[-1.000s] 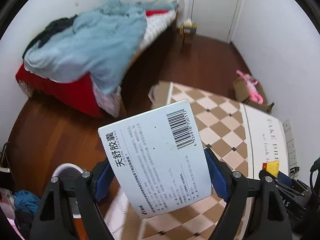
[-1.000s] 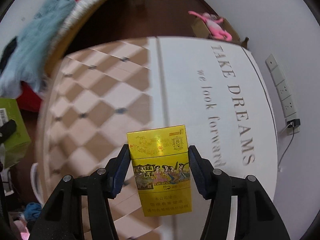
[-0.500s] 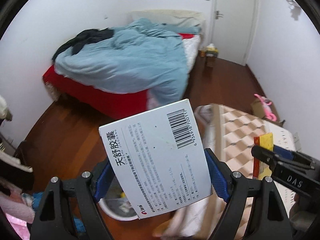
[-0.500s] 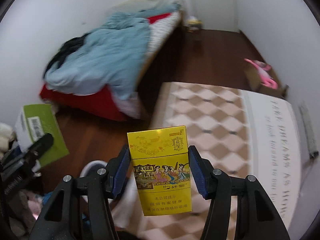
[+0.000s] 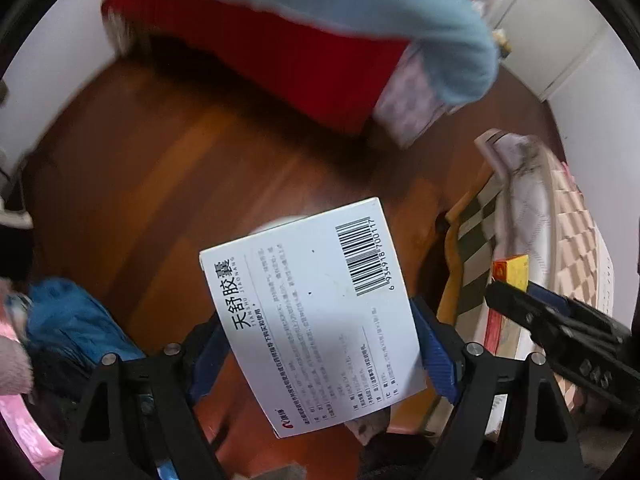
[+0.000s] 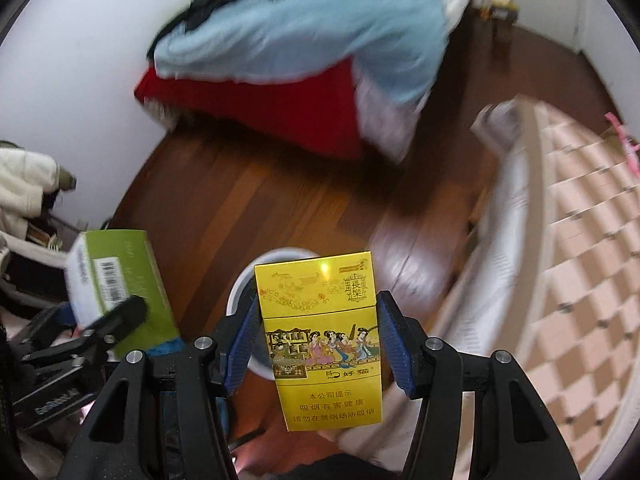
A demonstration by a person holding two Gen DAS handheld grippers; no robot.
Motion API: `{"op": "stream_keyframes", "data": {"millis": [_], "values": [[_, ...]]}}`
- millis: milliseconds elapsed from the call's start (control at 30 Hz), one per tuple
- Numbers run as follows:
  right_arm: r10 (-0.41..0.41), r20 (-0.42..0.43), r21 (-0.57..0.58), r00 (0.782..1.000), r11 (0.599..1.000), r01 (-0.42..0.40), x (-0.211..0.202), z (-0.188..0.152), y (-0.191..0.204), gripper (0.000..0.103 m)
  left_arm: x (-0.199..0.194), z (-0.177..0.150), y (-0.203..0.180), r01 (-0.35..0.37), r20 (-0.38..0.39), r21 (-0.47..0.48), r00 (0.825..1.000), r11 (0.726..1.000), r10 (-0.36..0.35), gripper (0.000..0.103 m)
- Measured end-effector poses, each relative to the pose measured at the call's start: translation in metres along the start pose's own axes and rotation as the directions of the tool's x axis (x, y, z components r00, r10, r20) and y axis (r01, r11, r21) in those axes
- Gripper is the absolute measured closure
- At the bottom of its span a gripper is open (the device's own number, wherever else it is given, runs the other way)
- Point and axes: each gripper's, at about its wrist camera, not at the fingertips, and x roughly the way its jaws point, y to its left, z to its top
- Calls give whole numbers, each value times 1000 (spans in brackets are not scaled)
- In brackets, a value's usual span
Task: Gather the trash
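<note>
A white medicine box [image 5: 316,312] with a barcode sits tilted between the blue pads of my left gripper [image 5: 316,316]. Its jaws are starting to open, and the pads still touch the box. In the right wrist view the same box [image 6: 120,288] shows its green side at the left. My right gripper [image 6: 318,304] is shut on a yellow cigarette pack [image 6: 324,336], which also appears at the right of the left wrist view [image 5: 512,270]. The rim of a white bin [image 6: 276,258] shows on the floor right behind the pack, and a sliver of that bin [image 5: 276,224] peeks over the white box.
A bed with a red sheet and light-blue quilt [image 6: 304,36] fills the far side. A table with a checked cloth [image 6: 580,240] stands at the right. Brown wood floor [image 5: 180,168] lies between them. A blue cloth pile [image 5: 68,320] and pale clothing [image 6: 24,184] crowd the left.
Both grippers have swung left off the checked table and tipped down over the floor. The white bin has come in under them. Each still carries its box.
</note>
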Motion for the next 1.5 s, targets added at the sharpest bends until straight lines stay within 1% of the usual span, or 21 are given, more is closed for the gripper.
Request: {"op": "stream_keyframes", "data": {"millis": [67, 133, 200, 233, 267, 367, 467, 500, 533, 567, 600, 633, 700, 867, 967, 1067, 1267, 1500], "values": [[4, -44, -4, 999, 1000, -4, 26, 2, 6, 43, 28, 8, 11, 20, -59, -46, 998, 999, -22, 18], [5, -87, -9, 996, 1000, -6, 52, 4, 11, 43, 42, 12, 20, 11, -85, -67, 996, 998, -16, 17], [2, -120, -15, 993, 1000, -4, 73, 7, 12, 43, 52, 15, 32, 9, -111, -99, 994, 995, -20, 7], [2, -134, -15, 991, 1000, -4, 81, 9, 12, 43, 54, 16, 37, 13, -114, -114, 993, 993, -26, 1], [2, -149, -15, 989, 1000, -5, 89, 10, 10, 43, 54, 15, 42, 14, -113, -132, 993, 991, -30, 1], [17, -189, 5, 982, 1000, -16, 111, 15, 9, 43, 48, 9, 57, -9, -106, -182, 994, 983, -10, 1], [49, -234, 28, 971, 999, -44, 132, 21, 10, 43, 34, 0, 73, -52, -83, -195, 996, 979, 37, 1], [60, -248, 32, 967, 998, -54, 138, 22, 11, 42, 27, -6, 73, -83, -70, -190, 995, 978, 71, 1], [76, -262, 40, 962, 997, -68, 145, 23, 11, 38, 25, -7, 76, -106, -63, -186, 993, 977, 96, 1], [79, -269, 42, 960, 997, -70, 149, 24, 12, 17, 20, -11, 78, -136, -54, -182, 990, 974, 128, 1], [79, -271, 39, 959, 997, -71, 151, 23, 12, 0, 17, -15, 80, -157, -47, -178, 987, 971, 151, 1], [74, -269, 32, 960, 997, -68, 151, 22, 12, 0, 13, -19, 81, -175, -38, -174, 985, 969, 171, 1], [38, -271, 4, 962, 999, -39, 148, 17, 14, 0, -1, -30, 80, -204, -10, -172, 979, 964, 205, 1], [-42, -245, -70, 969, 997, 26, 121, 0, 21, 0, -37, -49, 67, -231, 61, -146, 968, 962, 242, 1], [-81, -208, -101, 975, 993, 61, 92, -12, 27, 0, -60, -58, 54, -218, 96, -126, 968, 968, 231, 1], [-79, -173, -110, 982, 992, 60, 59, -26, 31, 0, -84, -69, 41, -217, 134, -90, 964, 972, 228, 1], [-45, -82, -116, 996, 993, 35, -17, -52, 40, 0, -140, -91, 22, -170, 212, -56, 961, 984, 178, 1], [10, 14, -130, 1000, 992, -8, -105, -81, 46, 0, -205, -118, -2, -117, 303, 0, 947, 993, 112, 1]]}}
